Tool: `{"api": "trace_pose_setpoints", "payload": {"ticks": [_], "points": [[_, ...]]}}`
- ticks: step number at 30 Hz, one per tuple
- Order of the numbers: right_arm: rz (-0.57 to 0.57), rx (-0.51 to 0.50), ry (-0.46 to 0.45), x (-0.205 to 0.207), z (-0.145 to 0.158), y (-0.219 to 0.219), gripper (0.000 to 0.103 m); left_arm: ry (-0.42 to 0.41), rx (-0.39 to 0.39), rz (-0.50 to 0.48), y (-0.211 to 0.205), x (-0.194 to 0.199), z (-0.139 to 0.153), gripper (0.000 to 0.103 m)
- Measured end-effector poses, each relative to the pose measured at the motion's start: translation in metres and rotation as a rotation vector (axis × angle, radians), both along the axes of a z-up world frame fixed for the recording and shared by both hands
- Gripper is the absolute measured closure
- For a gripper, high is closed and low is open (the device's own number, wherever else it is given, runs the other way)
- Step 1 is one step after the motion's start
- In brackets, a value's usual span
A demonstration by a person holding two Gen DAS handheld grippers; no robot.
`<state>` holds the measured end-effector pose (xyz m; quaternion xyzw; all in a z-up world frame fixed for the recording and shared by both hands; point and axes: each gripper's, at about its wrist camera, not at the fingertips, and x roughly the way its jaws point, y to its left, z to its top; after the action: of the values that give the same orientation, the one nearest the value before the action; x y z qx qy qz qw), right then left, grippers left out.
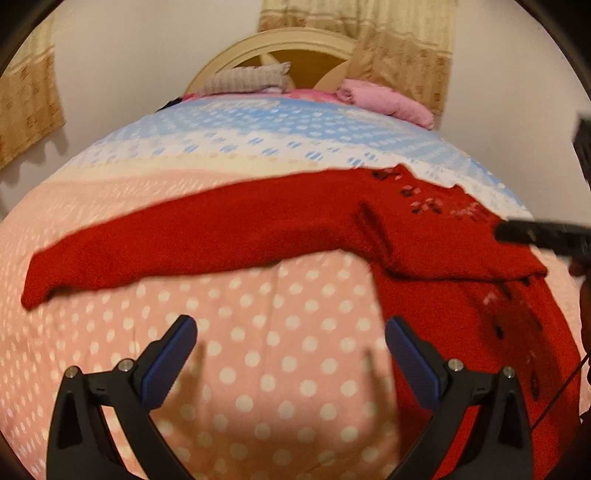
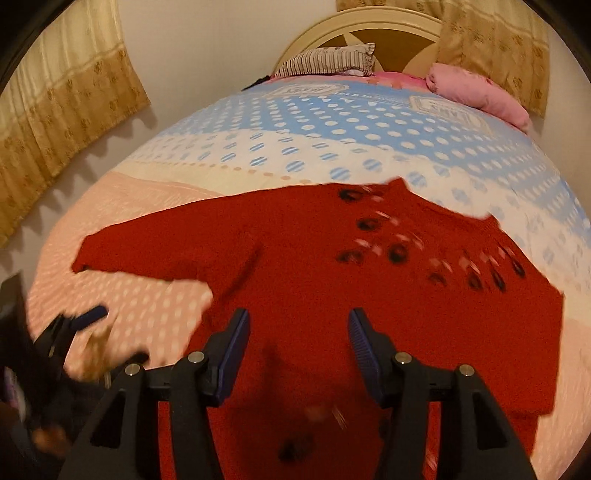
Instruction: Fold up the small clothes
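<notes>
A small red knitted sweater (image 1: 424,236) with dark flower marks lies on the bed; it also shows in the right wrist view (image 2: 314,251). Its left sleeve (image 1: 147,247) stretches out flat to the left, and its right side looks folded over the body. My left gripper (image 1: 290,332) is open and empty, above the dotted pink bedspread just left of the sweater's body. My right gripper (image 2: 298,328) is open and empty, hovering over the sweater's lower body. One right gripper finger (image 1: 535,232) shows at the right edge of the left wrist view. The left gripper (image 2: 79,325) appears blurred at the lower left of the right wrist view.
The bedspread (image 1: 258,354) is pink with white dots near me and blue and white further off (image 2: 332,122). A striped pillow (image 2: 328,61) and a pink bundle (image 2: 480,92) lie by the headboard (image 2: 369,26). Curtains (image 2: 55,110) hang on the wall.
</notes>
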<state>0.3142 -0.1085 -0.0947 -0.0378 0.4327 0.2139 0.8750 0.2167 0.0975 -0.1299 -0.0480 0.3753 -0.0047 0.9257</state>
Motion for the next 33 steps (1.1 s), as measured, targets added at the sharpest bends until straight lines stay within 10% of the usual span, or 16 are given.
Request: {"api": "trace_pose_setpoints", "payload": {"ticks": [7, 13, 19, 33], "points": [[-0.183, -0.081, -0.033, -0.031, -0.005, -0.102, 0.047, -0.085, 0.034, -0.127, -0.034, 0.029, 0.036, 0.008], [-0.314, -0.064, 0.025, -0.048, -0.033, -0.169, 0.047, 0.033, 0.065, -0.144, -0.062, 0.083, -0.001, 0.036], [-0.337, -0.097, -0.010, -0.046, -0.036, -0.184, 0.047, 0.066, 0.000, -0.150, -0.066, 0.093, -0.019, 0.085], [-0.334, -0.089, -0.051, -0.044, -0.046, -0.169, 0.047, 0.004, -0.114, -0.114, -0.041, 0.077, -0.007, 0.099]]}}
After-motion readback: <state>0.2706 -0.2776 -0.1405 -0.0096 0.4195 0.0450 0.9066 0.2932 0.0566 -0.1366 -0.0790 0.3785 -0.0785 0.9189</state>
